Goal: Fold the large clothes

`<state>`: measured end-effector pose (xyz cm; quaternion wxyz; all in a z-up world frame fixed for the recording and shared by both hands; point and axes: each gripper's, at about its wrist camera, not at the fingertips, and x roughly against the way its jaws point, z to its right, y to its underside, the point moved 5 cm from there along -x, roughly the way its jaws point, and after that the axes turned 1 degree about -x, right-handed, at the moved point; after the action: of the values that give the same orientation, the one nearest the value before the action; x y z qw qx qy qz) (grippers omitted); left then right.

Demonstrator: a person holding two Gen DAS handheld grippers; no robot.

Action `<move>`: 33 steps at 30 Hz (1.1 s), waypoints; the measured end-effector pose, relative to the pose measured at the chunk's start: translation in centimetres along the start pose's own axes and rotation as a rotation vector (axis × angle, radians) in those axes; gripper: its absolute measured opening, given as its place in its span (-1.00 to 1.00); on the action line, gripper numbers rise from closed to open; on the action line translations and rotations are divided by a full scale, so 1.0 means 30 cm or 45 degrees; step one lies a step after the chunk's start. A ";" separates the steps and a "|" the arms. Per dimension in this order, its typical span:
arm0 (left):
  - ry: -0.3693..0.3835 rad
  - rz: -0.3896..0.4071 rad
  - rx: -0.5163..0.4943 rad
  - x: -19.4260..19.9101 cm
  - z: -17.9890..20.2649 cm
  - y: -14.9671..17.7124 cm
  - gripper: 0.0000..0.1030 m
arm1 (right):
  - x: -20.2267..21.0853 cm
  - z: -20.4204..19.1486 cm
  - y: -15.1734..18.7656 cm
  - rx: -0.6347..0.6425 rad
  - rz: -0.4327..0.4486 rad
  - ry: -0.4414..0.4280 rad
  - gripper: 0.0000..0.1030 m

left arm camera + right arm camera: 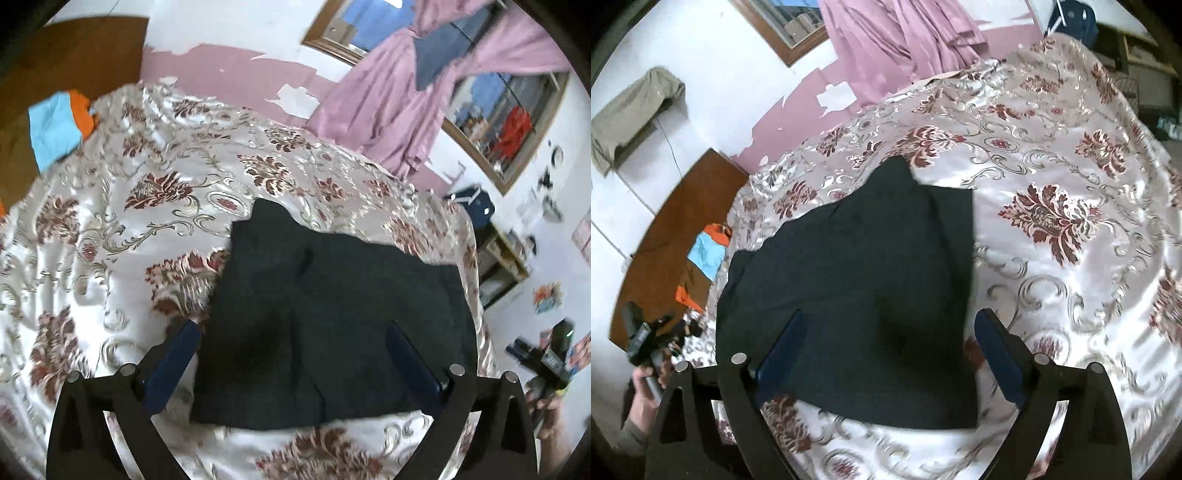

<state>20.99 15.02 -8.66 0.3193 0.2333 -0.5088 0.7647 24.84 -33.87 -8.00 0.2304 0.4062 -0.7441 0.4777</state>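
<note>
— What do you see from the left wrist?
— I see my left gripper spread wide above a dark folded garment, which lies near the right edge of the floral bedspread.

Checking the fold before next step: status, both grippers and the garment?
Left gripper open, empty. Right gripper open, empty. Dark garment lying folded on floral bedspread. Nothing in the way.
</note>
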 end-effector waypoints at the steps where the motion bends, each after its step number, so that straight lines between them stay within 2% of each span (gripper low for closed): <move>1: -0.004 -0.008 -0.025 0.020 0.031 0.026 1.00 | 0.040 -0.047 0.021 0.028 0.037 0.008 0.79; 3: -0.037 -0.032 -0.085 0.065 0.092 0.089 1.00 | 0.093 -0.124 0.073 0.044 0.091 -0.021 0.95; 7: -0.156 -0.050 -0.173 0.128 0.185 0.204 1.00 | 0.193 -0.269 0.187 0.056 0.130 -0.039 0.96; 9: -0.203 -0.039 -0.176 0.178 0.219 0.258 1.00 | 0.234 -0.327 0.245 0.071 0.147 0.004 0.96; 11: -0.168 -0.028 -0.146 0.221 0.249 0.314 1.00 | 0.260 -0.363 0.313 0.074 0.102 0.087 0.96; 13: -0.138 -0.042 -0.129 0.256 0.282 0.370 1.00 | 0.277 -0.387 0.367 0.069 0.062 0.093 0.96; 14: -0.154 -0.038 -0.143 0.275 0.296 0.393 1.00 | 0.290 -0.399 0.395 0.079 0.045 0.088 0.96; 17: -0.221 -0.034 -0.219 0.305 0.337 0.439 1.00 | 0.333 -0.430 0.448 0.144 0.033 0.170 0.96; 21: -0.222 -0.036 -0.211 0.327 0.365 0.465 1.00 | 0.383 -0.475 0.484 0.243 0.029 0.257 0.96; 25: -0.258 0.023 -0.183 0.373 0.381 0.459 1.00 | 0.449 -0.509 0.499 0.307 0.043 0.324 0.96; 28: -0.272 0.032 -0.172 0.396 0.388 0.455 1.00 | 0.499 -0.525 0.505 0.322 0.071 0.341 0.96; 33: -0.350 0.012 -0.191 0.412 0.402 0.449 1.00 | 0.544 -0.538 0.500 0.330 0.113 0.334 0.96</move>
<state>3.12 3.20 -4.21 0.2597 0.3089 -0.6044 0.6869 2.54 -22.46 3.14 0.2500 0.3334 -0.6570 0.6283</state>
